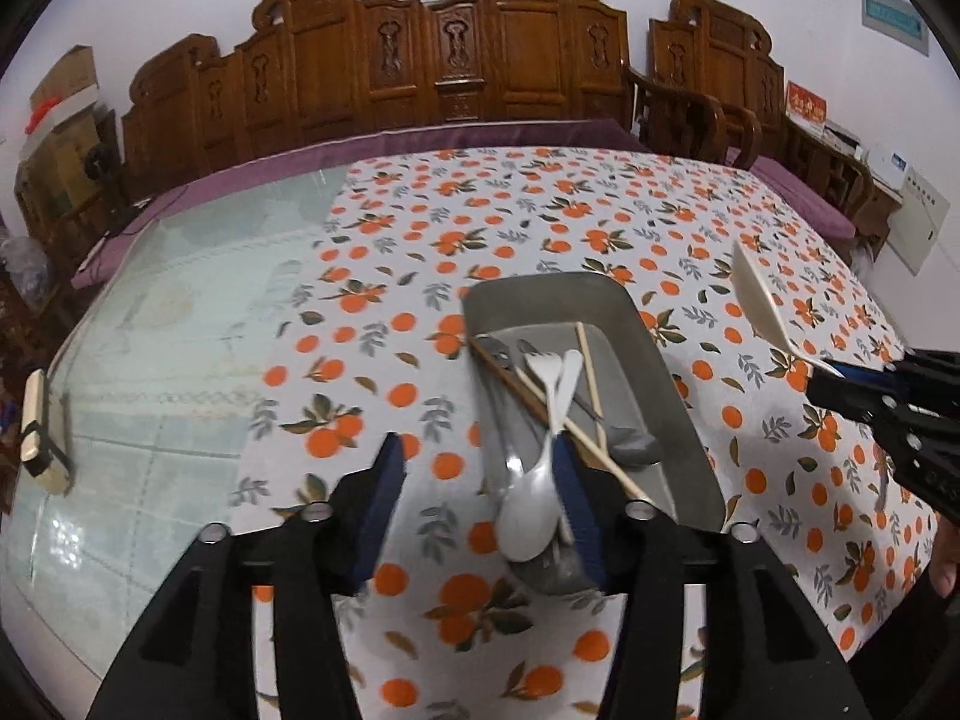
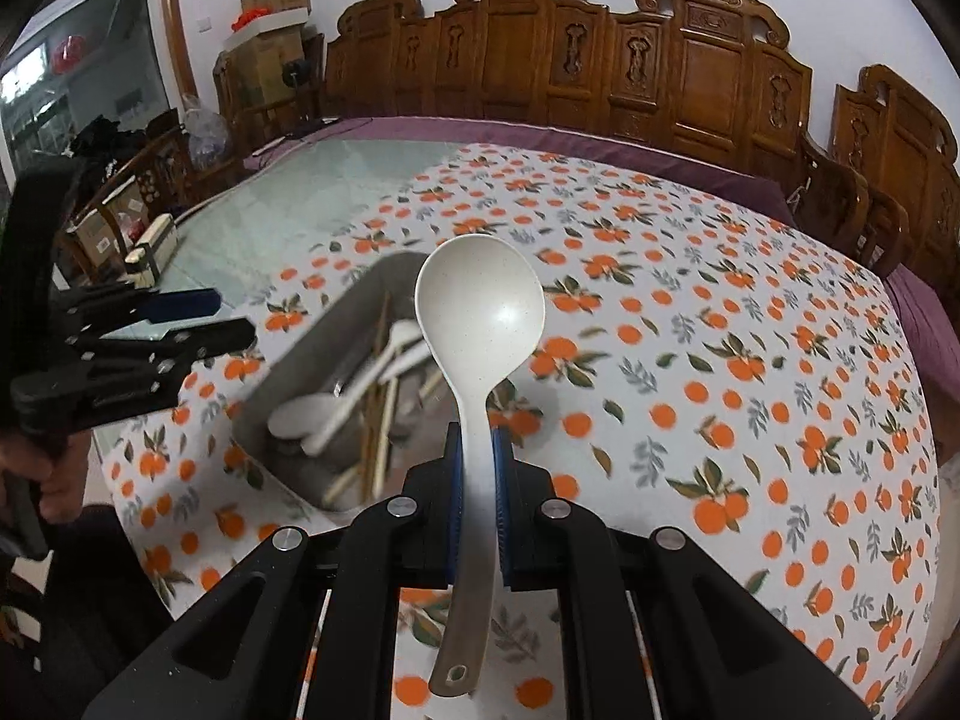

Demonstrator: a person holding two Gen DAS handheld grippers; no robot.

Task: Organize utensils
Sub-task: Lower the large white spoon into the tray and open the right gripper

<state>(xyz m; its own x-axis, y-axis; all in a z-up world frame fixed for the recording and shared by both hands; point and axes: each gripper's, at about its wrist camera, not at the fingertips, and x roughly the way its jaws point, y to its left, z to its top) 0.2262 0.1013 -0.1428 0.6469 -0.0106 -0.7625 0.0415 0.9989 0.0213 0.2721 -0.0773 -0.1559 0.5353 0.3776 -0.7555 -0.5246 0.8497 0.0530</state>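
Nearest you, your right tongs (image 2: 477, 474) were clamped on the handle of a big white ladle (image 2: 480, 312), its bowl standing up and forward of the pads and its handle end hanging back below them. The grip sat about midway along the handle, so the ladle looked balanced, though a smooth handle like that could probably pivot if you swung it quickly.

Your left tongs (image 1: 480, 480) stood apart with nothing pressed between the pads. A small white spoon (image 1: 528, 516) lay just by the right pad at the near end of the metal tray (image 1: 660, 360); whether it touched the pad could not be told. The tray sat on the bench (image 1: 600, 210), on its orange-patterned cloth, and already held the spoon, a white fork (image 1: 543, 375), chopsticks (image 1: 591, 384) and some darker metal pieces, all lying roughly lengthwise but crossing one another.

The step in hand appeared to be bringing the ladle to that tray. To do it well, you would have wanted to clear the left tongs off to the side first, then line the ladle up with the tray's long side, lower it until the bowl rested inside, and only then part the pads. Dropping it from height risked scattering the chopsticks.

Farther off stood carved wooden chairs (image 2: 690, 60) against a white wall.
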